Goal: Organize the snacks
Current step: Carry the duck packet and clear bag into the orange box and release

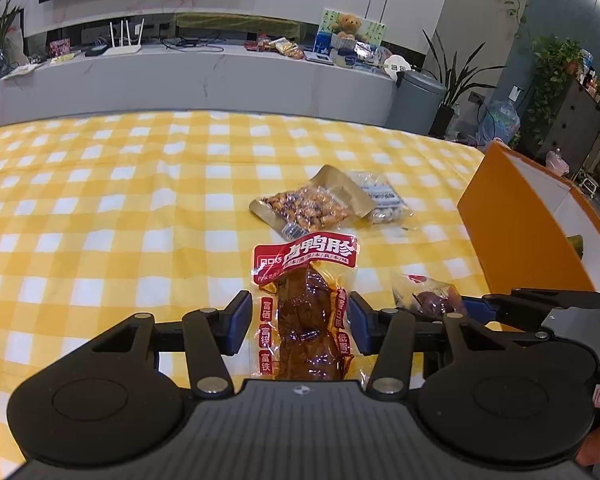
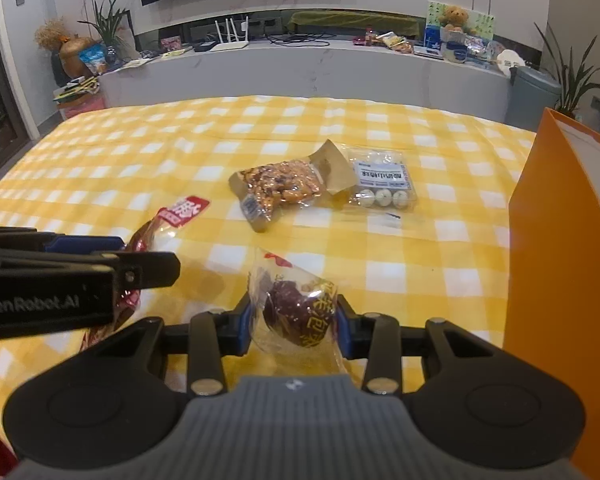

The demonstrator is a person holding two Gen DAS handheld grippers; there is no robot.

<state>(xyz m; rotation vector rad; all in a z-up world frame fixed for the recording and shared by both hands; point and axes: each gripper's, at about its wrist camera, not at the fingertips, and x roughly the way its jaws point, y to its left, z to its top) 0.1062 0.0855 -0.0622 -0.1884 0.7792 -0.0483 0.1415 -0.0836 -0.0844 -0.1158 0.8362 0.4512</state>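
My left gripper (image 1: 300, 312) is shut on a red-labelled packet of brown braised meat (image 1: 305, 258), which stands upright between the blue pads above the yellow checked cloth (image 1: 100, 208). My right gripper (image 2: 295, 322) is shut on a small clear packet holding a dark red date (image 2: 296, 306), lifted off the cloth. Each tool shows in the other's view: the right gripper (image 1: 540, 308) with its date packet (image 1: 428, 296) sits close on the right, and the left gripper (image 2: 80, 272) with its red packet (image 2: 184, 208) sits close on the left.
On the cloth ahead lie a brown packet of mixed nuts (image 2: 280, 184) and a clear packet of white balls (image 2: 382, 184). An open orange box (image 2: 560, 240) stands at the right edge. A grey counter with clutter runs behind the table.
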